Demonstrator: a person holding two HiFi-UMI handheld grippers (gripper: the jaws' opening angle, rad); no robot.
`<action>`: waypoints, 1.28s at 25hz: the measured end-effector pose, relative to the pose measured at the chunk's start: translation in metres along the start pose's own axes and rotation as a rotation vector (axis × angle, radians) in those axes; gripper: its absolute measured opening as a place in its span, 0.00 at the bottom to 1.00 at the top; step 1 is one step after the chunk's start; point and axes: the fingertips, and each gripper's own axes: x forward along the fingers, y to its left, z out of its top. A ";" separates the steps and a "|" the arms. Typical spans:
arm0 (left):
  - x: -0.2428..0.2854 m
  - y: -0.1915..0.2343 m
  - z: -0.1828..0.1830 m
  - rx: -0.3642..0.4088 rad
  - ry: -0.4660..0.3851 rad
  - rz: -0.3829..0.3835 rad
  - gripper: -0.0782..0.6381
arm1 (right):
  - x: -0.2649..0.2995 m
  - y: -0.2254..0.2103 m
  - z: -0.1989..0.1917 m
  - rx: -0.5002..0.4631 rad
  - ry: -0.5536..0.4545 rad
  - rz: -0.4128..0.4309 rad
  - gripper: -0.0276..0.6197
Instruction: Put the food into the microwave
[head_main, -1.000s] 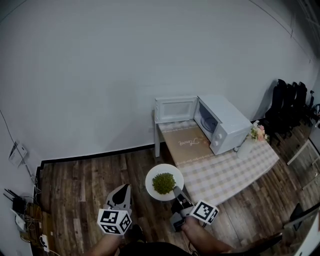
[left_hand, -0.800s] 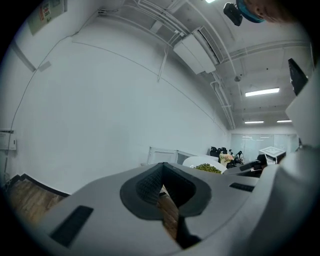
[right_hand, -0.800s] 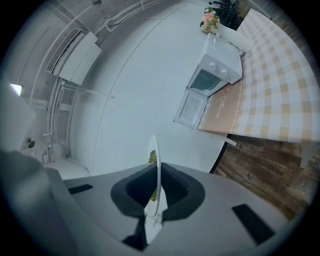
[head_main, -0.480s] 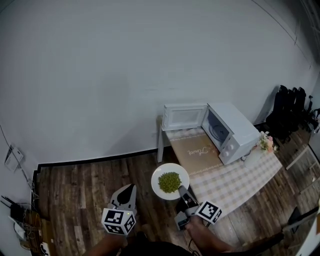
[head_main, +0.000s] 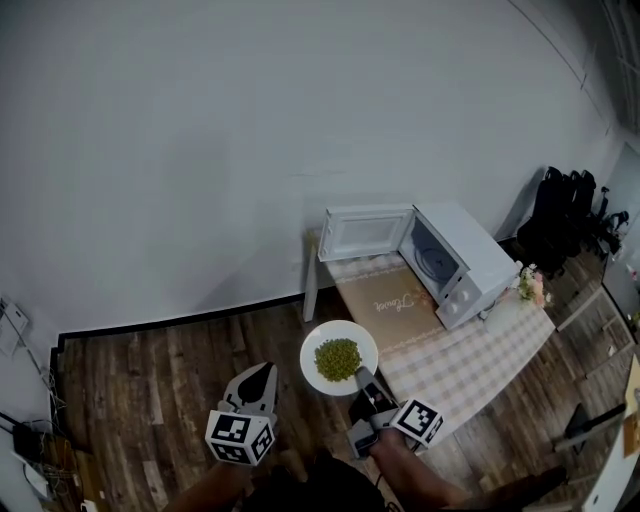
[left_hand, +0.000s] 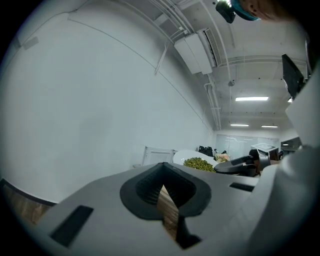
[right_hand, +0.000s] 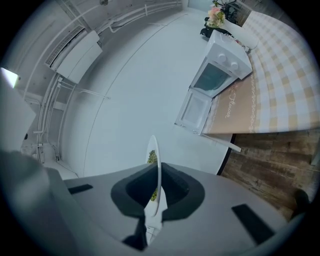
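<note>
- Food (head_main: 338, 359), a green heap, is carried on a white plate (head_main: 313, 345), which is held above the wooden floor (head_main: 150, 370) just beside the checked table (head_main: 450, 360).
- The plate's near rim is clamped by the right claw (head_main: 360, 379).
- The left claw (head_main: 262, 371) is held to the plate's left, jaws together, with nothing gripped.
- The microwave (head_main: 462, 262) is set on the table, with its door (head_main: 365, 232) swung open.

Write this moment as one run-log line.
right gripper: shut on round white plate of green food | left gripper: shut, empty | white microwave: door open, on checked-cloth table | plate: not yet inside
</note>
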 end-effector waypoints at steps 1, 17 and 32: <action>0.005 0.003 0.000 -0.001 0.005 -0.004 0.12 | 0.005 0.000 0.002 0.002 -0.004 0.008 0.08; 0.124 0.030 0.023 0.044 0.035 -0.030 0.12 | 0.091 -0.032 0.065 0.024 -0.018 -0.001 0.08; 0.275 -0.005 0.029 0.107 0.112 -0.130 0.12 | 0.132 -0.082 0.175 0.102 -0.136 -0.005 0.08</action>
